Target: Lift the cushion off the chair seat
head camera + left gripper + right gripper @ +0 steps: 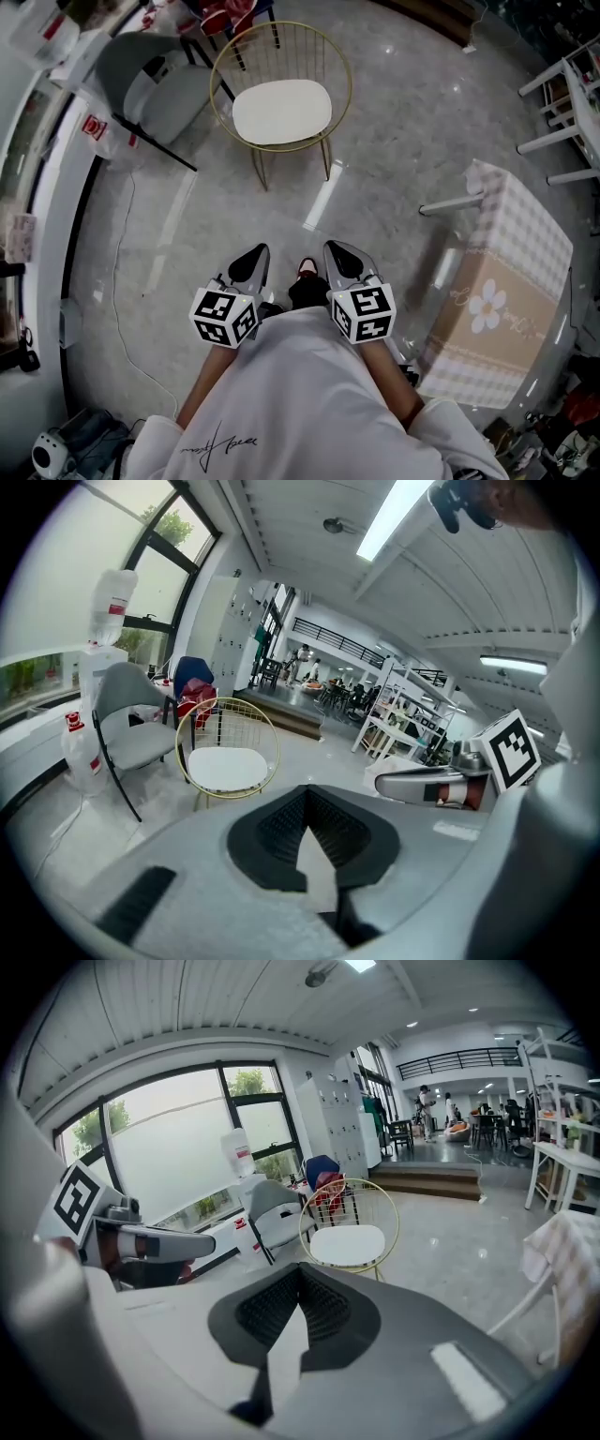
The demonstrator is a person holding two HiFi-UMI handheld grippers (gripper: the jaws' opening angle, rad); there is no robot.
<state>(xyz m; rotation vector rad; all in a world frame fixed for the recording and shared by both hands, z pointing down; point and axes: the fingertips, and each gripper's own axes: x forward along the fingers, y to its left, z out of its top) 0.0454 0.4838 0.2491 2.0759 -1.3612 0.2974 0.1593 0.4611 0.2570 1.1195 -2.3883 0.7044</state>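
Well, readable writing is scarce from where I sit. Each gripper carries a cube of black-and-white square markers, a cursive scrawl on the white shirt point(217, 442) is too small to read, and the red labels on the white plastic jugs point(94, 127) left of the chair are unreadable too.

The white cushion point(281, 111) lies flat on the seat of the gold wire chair point(279, 149). It is a smooth, rounded-rectangle pad that fills most of the round seat ring. Thin gold rods fan up behind it as a curved back, and slim gold legs splay below.

Both grippers hang well short of the chair, on its near side, side by side and pointing toward it. The left gripper point(253, 255) has its jaws together with nothing between them. The right gripper point(339, 253) has its jaws together as well, also empty. The cushion sits well apart from both, straight ahead, in line with the gap between the two grippers. In the left gripper view it shows up left of the jaws point(225, 769). In the right gripper view it shows just up right of them point(349, 1245).

A grey shell chair point(155, 75) on black legs stands just left of the gold chair. Right of the chair and nearer me, a checked cloth with a daisy print point(487, 305) covers a tabletop. The floor point(403, 122) is glossy grey stone.
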